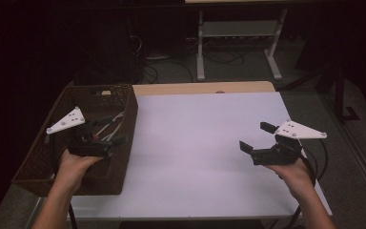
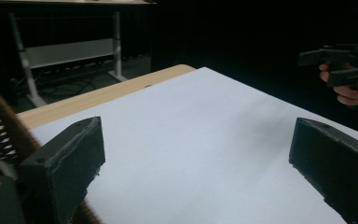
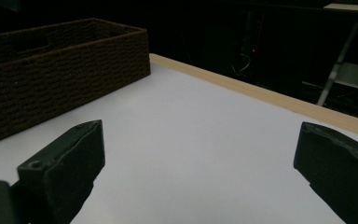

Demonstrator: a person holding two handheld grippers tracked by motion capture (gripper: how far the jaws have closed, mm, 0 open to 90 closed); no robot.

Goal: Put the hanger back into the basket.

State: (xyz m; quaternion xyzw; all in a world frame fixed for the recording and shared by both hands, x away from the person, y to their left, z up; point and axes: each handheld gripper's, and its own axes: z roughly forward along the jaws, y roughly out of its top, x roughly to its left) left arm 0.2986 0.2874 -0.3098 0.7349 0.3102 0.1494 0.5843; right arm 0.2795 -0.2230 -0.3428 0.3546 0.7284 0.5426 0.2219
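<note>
The left gripper [image 1: 106,131] is held over the near right part of the brown woven basket [image 1: 38,162], which stands on the left side of the table [image 1: 195,143]. Its two black jaws are spread wide, and nothing is between them; in the left gripper view they frame only the white table surface, with the basket wall just at the left edge. Inside the basket lie some pale cables [image 1: 114,125], near the gripper's jaws, but I cannot tell if the jaws touch them. The left hand [image 1: 74,164] holds the gripper from below, above the near wall of the basket. The right gripper [image 1: 257,137] is well apart from the basket, above the right part of the white surface, and its jaws also stand wide with nothing between them. In the right gripper view the jaws point toward the middle of the table, and the basket [image 3: 51,65] appears at the far left. The right hand [image 1: 295,174] grips the tool near the right edge of the table. A wooden strip [image 1: 205,88] runs along the far side of the table.
</note>
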